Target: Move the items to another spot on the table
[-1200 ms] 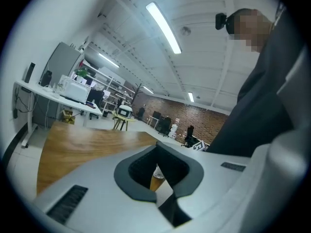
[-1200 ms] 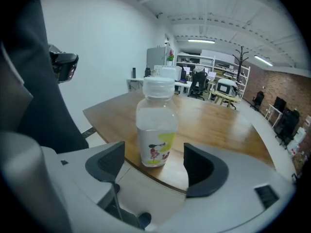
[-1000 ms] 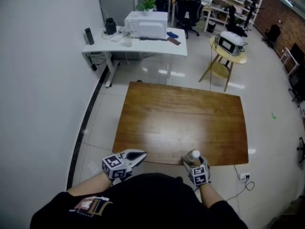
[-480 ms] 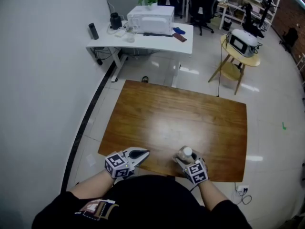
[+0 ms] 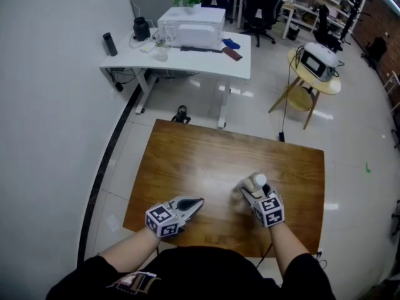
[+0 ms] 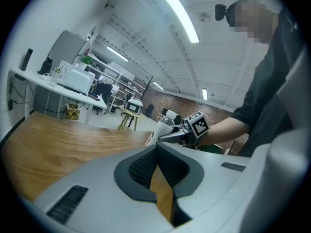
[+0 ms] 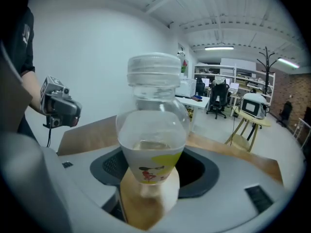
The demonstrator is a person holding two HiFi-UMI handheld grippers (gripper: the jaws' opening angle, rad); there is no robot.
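Toward 8 o'clock from the middle of the wooden surface, the left tool hovers with its jaws closed together on nothing. Just toward 3 o'clock, the right tool is clamped on the labelled lower body of a small, upright, white-capped clear bottle. The bottle looks light, smooth and thin-walled, so a moderate squeeze there seems safer than gripping the neck.
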